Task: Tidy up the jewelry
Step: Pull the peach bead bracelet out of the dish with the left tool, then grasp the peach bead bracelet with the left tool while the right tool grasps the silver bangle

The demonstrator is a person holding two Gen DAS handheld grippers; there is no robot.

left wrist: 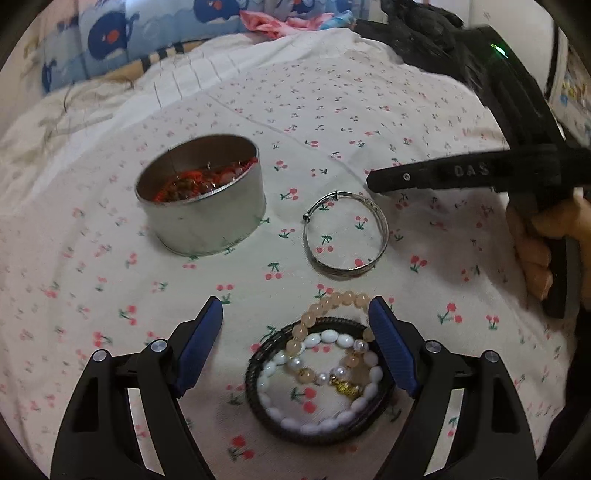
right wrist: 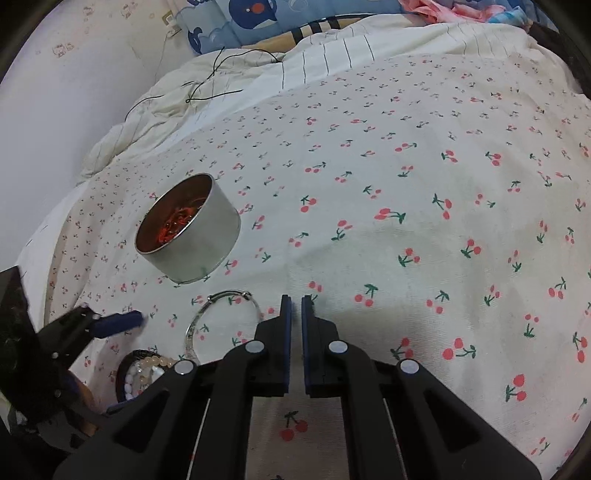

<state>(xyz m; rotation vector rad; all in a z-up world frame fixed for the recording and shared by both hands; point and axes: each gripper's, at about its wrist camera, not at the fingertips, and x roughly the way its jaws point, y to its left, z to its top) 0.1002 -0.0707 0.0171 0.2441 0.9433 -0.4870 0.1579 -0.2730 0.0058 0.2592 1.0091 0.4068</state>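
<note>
A round metal tin (left wrist: 201,195) holds red jewelry and stands on the cherry-print sheet; it also shows in the right wrist view (right wrist: 188,229). A silver bangle (left wrist: 347,230) lies to its right, and shows in the right wrist view (right wrist: 192,332). A pile of a peach bead bracelet (left wrist: 325,308), a white bead bracelet (left wrist: 317,421) and a dark bangle (left wrist: 255,391) lies between the fingers of my open left gripper (left wrist: 295,347). My right gripper (right wrist: 295,306) is shut and empty, above the sheet beside the silver bangle; it shows from the side in the left wrist view (left wrist: 373,181).
The cherry-print sheet (right wrist: 406,184) covers the bed. A striped quilt (right wrist: 332,51), a blue whale-print pillow (left wrist: 110,37) and pink cloth (left wrist: 280,20) lie at the back. A thin black cord (right wrist: 207,88) lies on the quilt. A white wall (right wrist: 74,74) is at left.
</note>
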